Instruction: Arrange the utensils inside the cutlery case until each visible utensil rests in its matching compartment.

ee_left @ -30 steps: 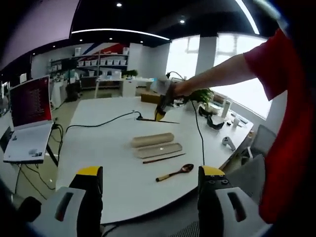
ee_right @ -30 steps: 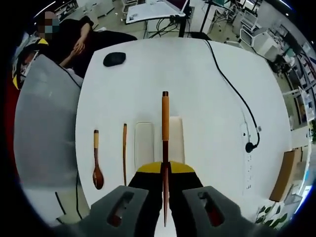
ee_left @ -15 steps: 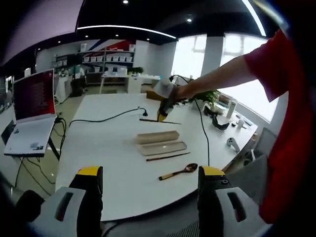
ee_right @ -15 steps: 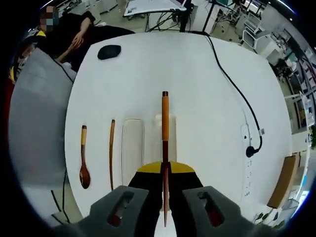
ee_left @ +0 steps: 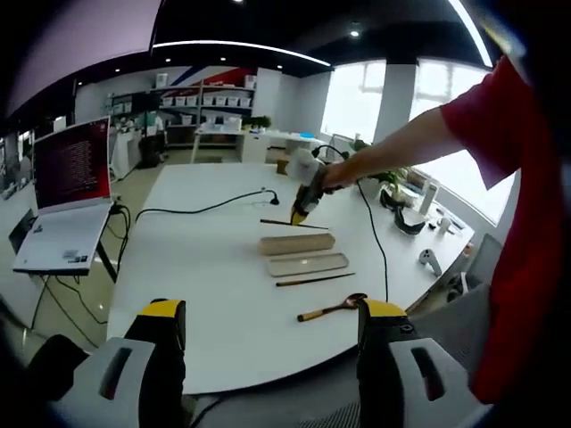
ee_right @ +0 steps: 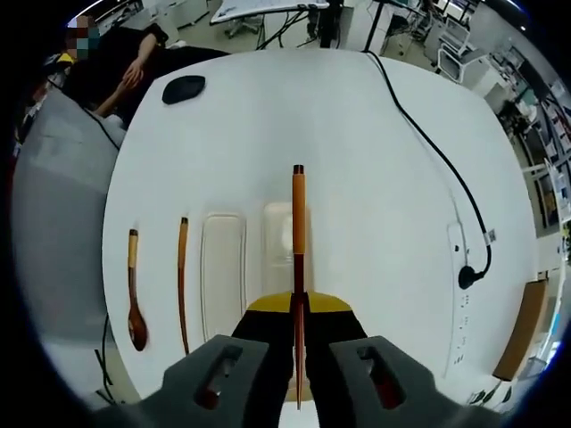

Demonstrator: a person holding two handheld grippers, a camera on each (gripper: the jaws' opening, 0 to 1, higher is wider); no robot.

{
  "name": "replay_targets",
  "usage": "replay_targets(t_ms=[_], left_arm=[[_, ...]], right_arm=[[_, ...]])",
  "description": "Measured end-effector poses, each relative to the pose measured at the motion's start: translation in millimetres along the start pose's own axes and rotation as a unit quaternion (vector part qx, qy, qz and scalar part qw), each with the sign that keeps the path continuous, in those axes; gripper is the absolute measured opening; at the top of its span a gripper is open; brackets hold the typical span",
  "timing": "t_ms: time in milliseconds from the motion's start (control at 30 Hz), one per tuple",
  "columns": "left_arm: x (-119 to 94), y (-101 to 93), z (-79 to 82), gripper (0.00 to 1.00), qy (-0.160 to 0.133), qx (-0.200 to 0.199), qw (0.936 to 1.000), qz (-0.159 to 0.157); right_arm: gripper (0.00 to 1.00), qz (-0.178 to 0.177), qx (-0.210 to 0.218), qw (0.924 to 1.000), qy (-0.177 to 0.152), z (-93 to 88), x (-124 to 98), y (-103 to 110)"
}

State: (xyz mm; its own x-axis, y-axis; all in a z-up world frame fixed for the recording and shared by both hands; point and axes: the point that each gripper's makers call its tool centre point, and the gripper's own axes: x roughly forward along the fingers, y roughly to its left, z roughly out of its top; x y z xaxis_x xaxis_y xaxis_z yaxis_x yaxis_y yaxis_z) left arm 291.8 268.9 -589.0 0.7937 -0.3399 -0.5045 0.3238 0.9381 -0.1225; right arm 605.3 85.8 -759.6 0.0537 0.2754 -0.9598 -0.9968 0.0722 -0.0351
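The wooden cutlery case lies open in two halves on the white table (ee_left: 196, 285): one tray (ee_right: 223, 276) and one beside it (ee_right: 278, 239), also seen as tray (ee_left: 308, 263) and tray (ee_left: 297, 242). A loose chopstick (ee_right: 181, 276) and a wooden spoon (ee_right: 134, 299) lie beside the trays; in the left gripper view, chopstick (ee_left: 314, 279) and spoon (ee_left: 335, 308). My right gripper (ee_right: 298, 308) is shut on a second chopstick (ee_right: 298, 214), held above the far tray's edge. From the left gripper view that right gripper (ee_left: 303, 203) hovers low behind the case. My left gripper (ee_left: 274, 310) stands open, held back from the table.
A black cable (ee_right: 437, 160) runs across the table's far side. A dark mouse (ee_right: 184, 88) lies near the edge by a seated person. An open laptop (ee_left: 67, 178) stands left of the table. A person's red sleeve (ee_left: 526, 223) fills the right.
The right gripper, still holding the chopstick, has come lower and closer over the case. The left gripper's camera has drifted slightly; its jaws stay open.
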Motion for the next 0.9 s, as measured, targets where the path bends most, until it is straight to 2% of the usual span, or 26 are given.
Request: replay_targets(t_ms=[333, 467, 567, 667, 733, 900], left_arm=[[0, -2.6, -5.1, 0.81, 0.004, 0.003, 1.0, -0.001], [-3, 0.5, -7.6, 0.81, 0.005, -0.002, 1.0, 0.006], [-4, 3.2, -10.1, 0.8, 0.01, 0.0, 0.9999, 0.012], [-7, 5.8, -12.1, 0.8, 0.012, -0.002, 0.9998, 0.019], [-8, 6.8, -13.7, 0.8, 0.012, -0.006, 0.9997, 0.022], [-9, 6.7, -18.0, 0.8, 0.017, -0.008, 0.9995, 0.025]], right_arm=[[0.0, 0.002, 0.009, 0.9998, 0.016, -14.1, 13, 5], [0.0, 0.001, 0.016, 0.9998, 0.012, -16.7, 20, 5], [0.0, -0.008, 0.004, 0.9999, 0.01, -18.9, 25, 3], [0.0, 0.0, 0.039, 0.9991, 0.015, -22.0, 30, 7], [0.0, -0.007, 0.024, 0.9996, 0.013, -22.9, 35, 5], [0.0, -0.007, 0.032, 0.9993, 0.018, -24.0, 42, 5]])
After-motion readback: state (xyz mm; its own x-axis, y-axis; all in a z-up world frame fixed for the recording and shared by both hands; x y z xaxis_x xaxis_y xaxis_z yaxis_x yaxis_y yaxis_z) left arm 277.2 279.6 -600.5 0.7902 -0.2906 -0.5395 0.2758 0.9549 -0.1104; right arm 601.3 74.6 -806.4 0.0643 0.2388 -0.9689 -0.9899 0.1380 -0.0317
